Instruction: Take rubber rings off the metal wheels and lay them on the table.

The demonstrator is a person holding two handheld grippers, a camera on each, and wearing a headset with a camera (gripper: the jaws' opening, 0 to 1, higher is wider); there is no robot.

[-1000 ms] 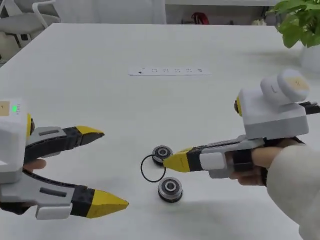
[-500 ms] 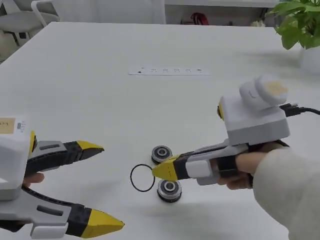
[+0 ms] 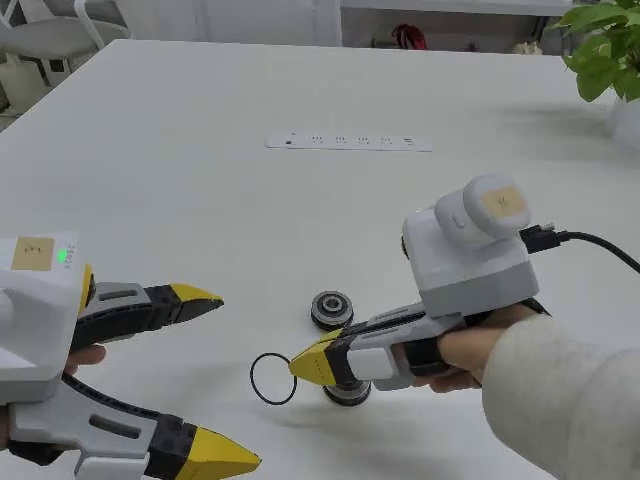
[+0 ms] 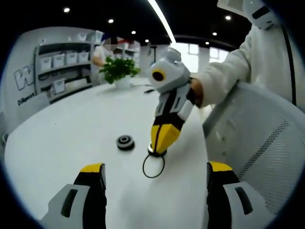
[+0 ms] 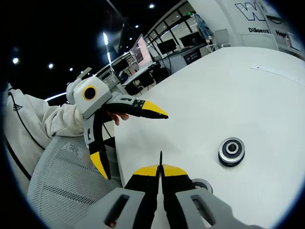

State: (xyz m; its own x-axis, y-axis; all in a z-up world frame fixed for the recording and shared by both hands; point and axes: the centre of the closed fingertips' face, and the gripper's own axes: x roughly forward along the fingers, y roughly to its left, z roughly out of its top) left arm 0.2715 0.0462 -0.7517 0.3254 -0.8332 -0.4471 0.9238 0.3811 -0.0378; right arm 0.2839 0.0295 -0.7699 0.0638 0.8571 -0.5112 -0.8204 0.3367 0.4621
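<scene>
My right gripper point(image 3: 303, 367) is shut on the edge of a thin black rubber ring point(image 3: 272, 379), held just left of two metal wheels. One wheel point(image 3: 331, 309) stands free on the white table point(image 3: 300, 220). The other wheel point(image 3: 347, 393) lies partly hidden under the right gripper's jaws. In the right gripper view the ring point(image 5: 160, 159) shows edge-on above the shut tips point(image 5: 160, 168), with the free wheel point(image 5: 231, 150) to the right. My left gripper point(image 3: 215, 385) stands open at the lower left, apart from the ring. In its own view the ring point(image 4: 153, 166) hangs from the right gripper point(image 4: 163, 138).
A white power strip point(image 3: 348, 142) lies across the far middle of the table. A potted plant point(image 3: 605, 55) stands at the back right. A black cable point(image 3: 590, 245) runs from the right gripper. Chairs point(image 3: 50, 35) stand beyond the far left corner.
My right gripper has carried the ring to the left and towards me, away from the far wheel. The left gripper has stayed open in about the same place.
</scene>
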